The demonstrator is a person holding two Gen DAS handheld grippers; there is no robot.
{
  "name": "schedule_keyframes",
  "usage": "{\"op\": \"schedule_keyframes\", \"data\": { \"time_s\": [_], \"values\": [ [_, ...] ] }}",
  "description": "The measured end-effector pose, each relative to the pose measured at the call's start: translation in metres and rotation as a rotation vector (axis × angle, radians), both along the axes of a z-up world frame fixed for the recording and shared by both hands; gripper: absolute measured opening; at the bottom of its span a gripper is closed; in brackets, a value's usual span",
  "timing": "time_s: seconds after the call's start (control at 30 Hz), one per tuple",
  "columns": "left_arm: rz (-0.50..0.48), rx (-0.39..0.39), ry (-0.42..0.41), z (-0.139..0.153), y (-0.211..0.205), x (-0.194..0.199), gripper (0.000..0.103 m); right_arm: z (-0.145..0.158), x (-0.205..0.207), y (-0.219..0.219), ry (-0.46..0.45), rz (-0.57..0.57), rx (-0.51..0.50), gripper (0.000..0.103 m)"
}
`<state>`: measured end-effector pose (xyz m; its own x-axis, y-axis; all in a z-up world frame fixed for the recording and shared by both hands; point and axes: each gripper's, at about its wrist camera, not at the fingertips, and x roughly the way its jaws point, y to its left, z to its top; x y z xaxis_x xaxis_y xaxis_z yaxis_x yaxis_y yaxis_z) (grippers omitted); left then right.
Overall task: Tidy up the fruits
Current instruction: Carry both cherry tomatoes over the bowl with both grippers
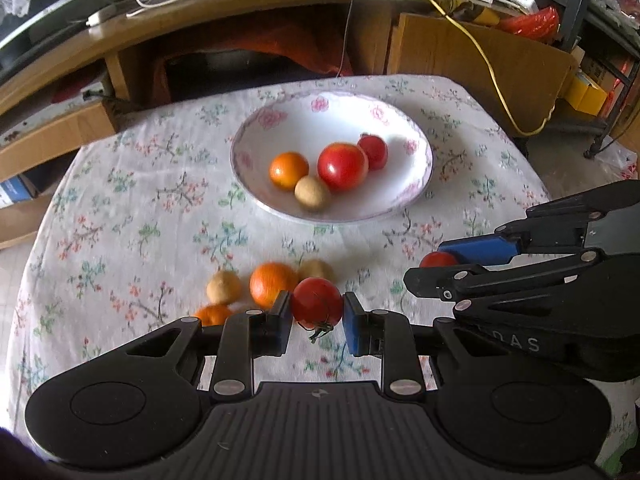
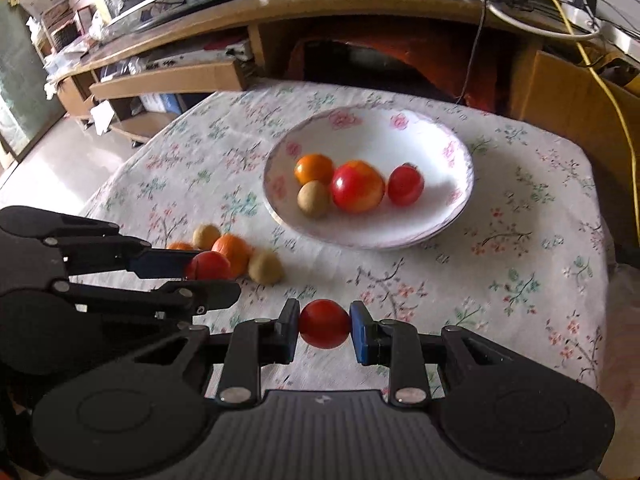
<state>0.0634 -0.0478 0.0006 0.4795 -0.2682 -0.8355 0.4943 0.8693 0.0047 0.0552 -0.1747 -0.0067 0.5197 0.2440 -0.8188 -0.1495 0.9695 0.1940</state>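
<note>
Left gripper (image 1: 316, 316) jaws pinch a stemmed tomato (image 1: 317, 303); right gripper (image 2: 324, 326) jaws pinch a smaller tomato (image 2: 323, 323). Bowl (image 1: 416, 192) with four fruits at 12 o'clock.

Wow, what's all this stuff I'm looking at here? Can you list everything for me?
Bowl: one, white with pink flowers, on the table's far half.
Fruit in bowl: four; an orange, a tan ball, a big red one, a small red one.
Loose fruit on cloth: two oranges, two tan balls, near edge.
Tablecloth: one, white, floral.
Desk: one, wooden, behind, with cables.
Yellow cable: one, hanging at right.
Left tool: black, blue pads, gripping a red tomato.
Right tool: same, gripping a small red fruit.
</note>
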Motion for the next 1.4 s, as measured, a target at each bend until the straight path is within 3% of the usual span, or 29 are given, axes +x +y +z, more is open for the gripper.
{"op": "schedule_keyframes", "data": {
  "time_s": [0.53,1.4],
  "values": [
    [0.015,-0.028,-0.043,0.015,-0.02,0.043,0.032,0.009,0.045,-0.025,-0.037,-0.1,0.025,0.029],
    [0.034,-0.006,0.012,-0.014,-0.029,0.084,0.033,-0.021,0.084,-0.028,0.006,-0.106,-0.014,0.03]
  ]
}}
